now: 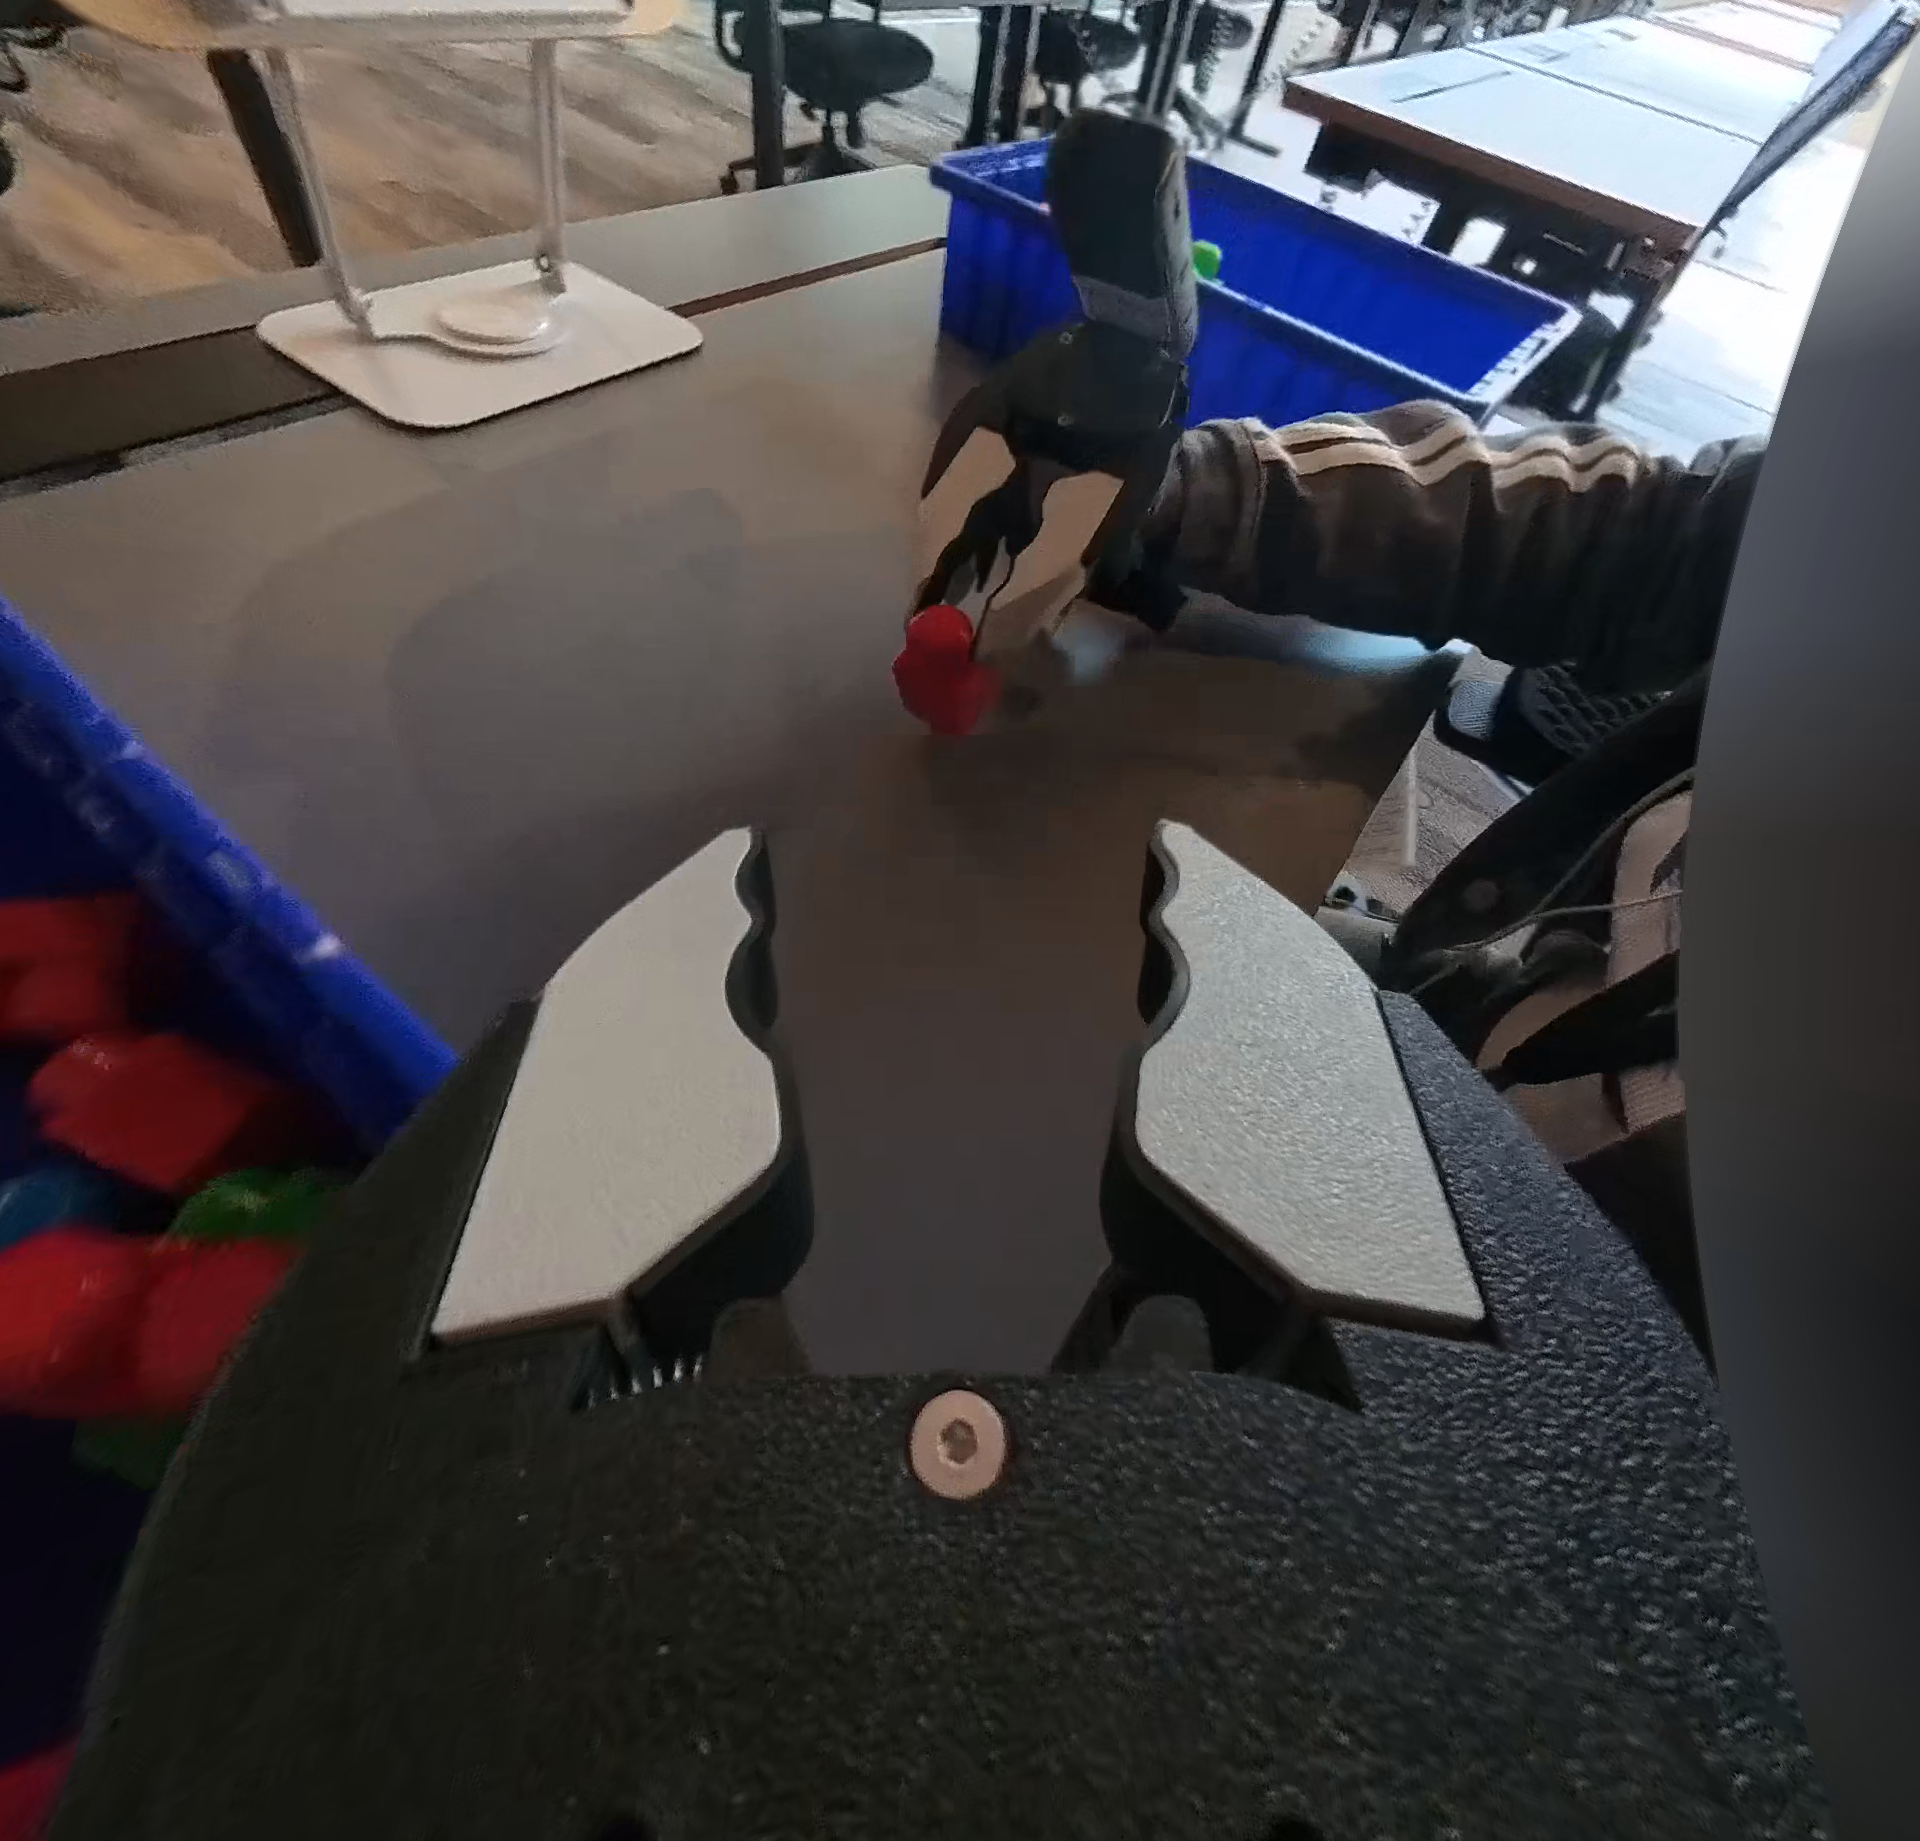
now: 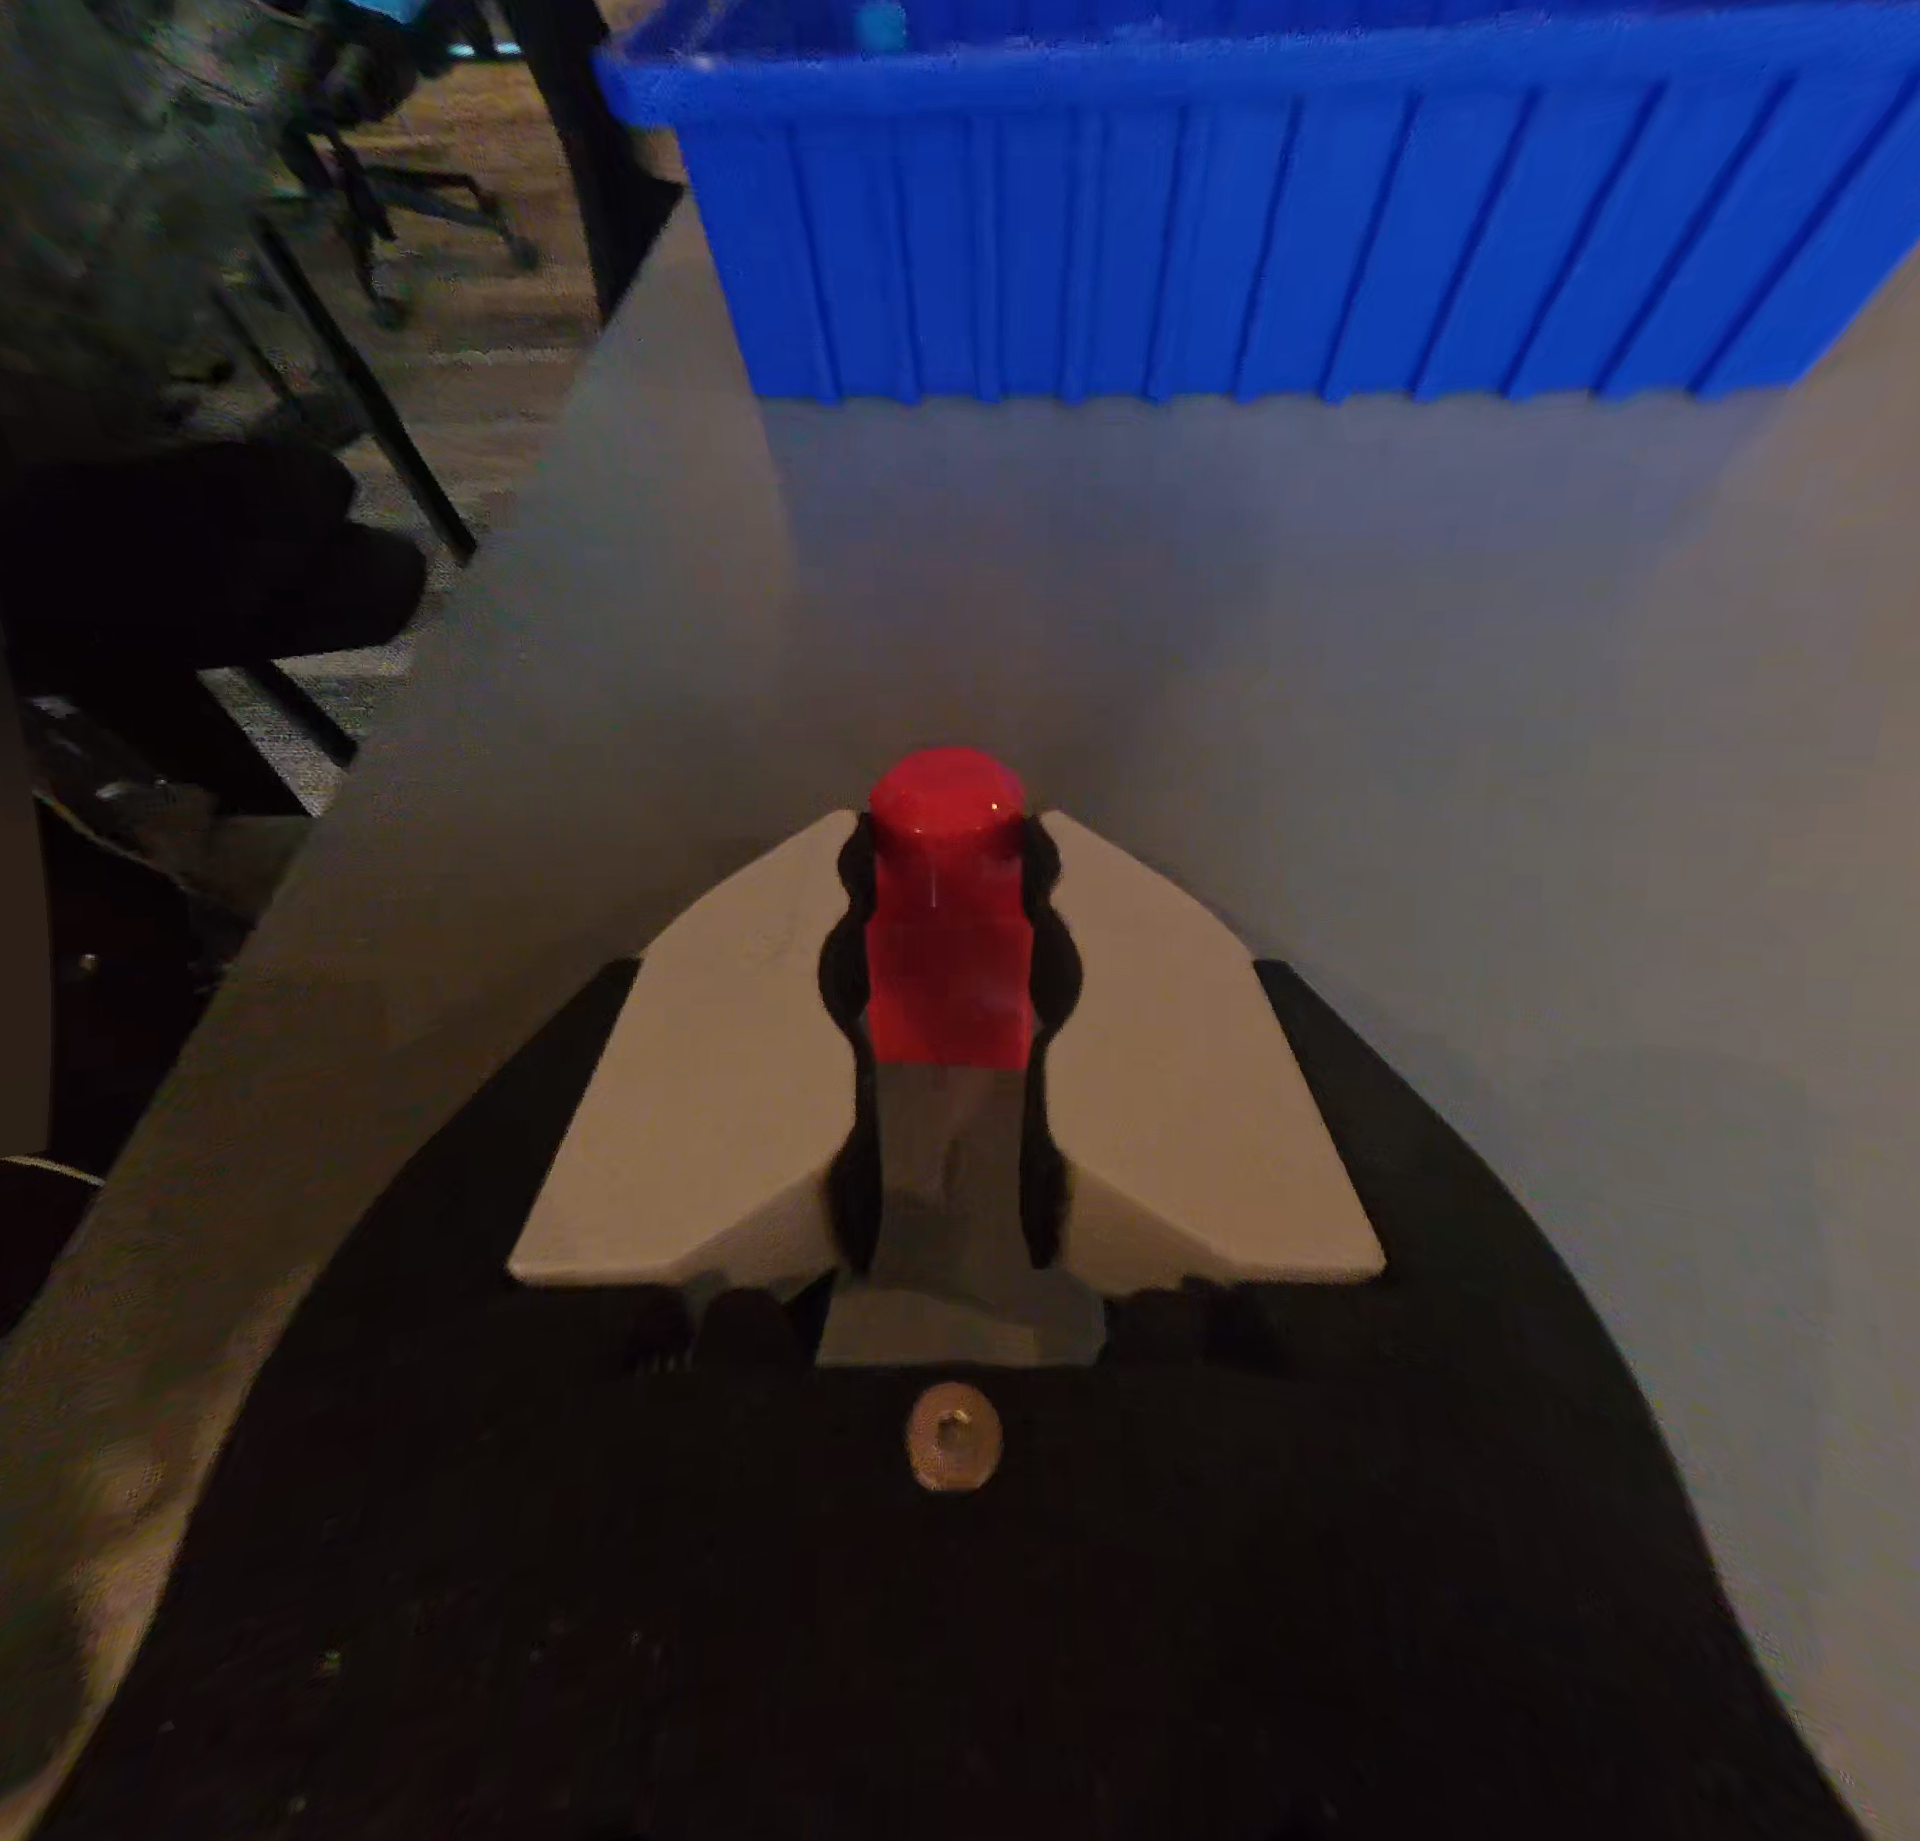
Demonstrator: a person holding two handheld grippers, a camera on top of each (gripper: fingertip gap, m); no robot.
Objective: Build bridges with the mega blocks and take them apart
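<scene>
My right gripper (image 2: 948,835) is shut on a small red block (image 2: 943,918), clamped between its pads with the stud pointing forward. In the left wrist view the same gripper (image 1: 961,617) holds the red block (image 1: 943,674) low over the dark table (image 1: 582,596), near its middle. My left gripper (image 1: 956,856) is open and empty above the table's near side. To its left a blue bin (image 1: 208,856) holds several red, green and blue blocks (image 1: 135,1105).
A second blue bin (image 1: 1351,326) stands at the far right of the table; it fills the back of the right wrist view (image 2: 1247,233). A white stand (image 1: 478,337) sits at the far left. A striped sleeve (image 1: 1403,524) reaches in from the right. Desks and chairs stand beyond. One gripper's finger ends stand about 20 cm off the other's.
</scene>
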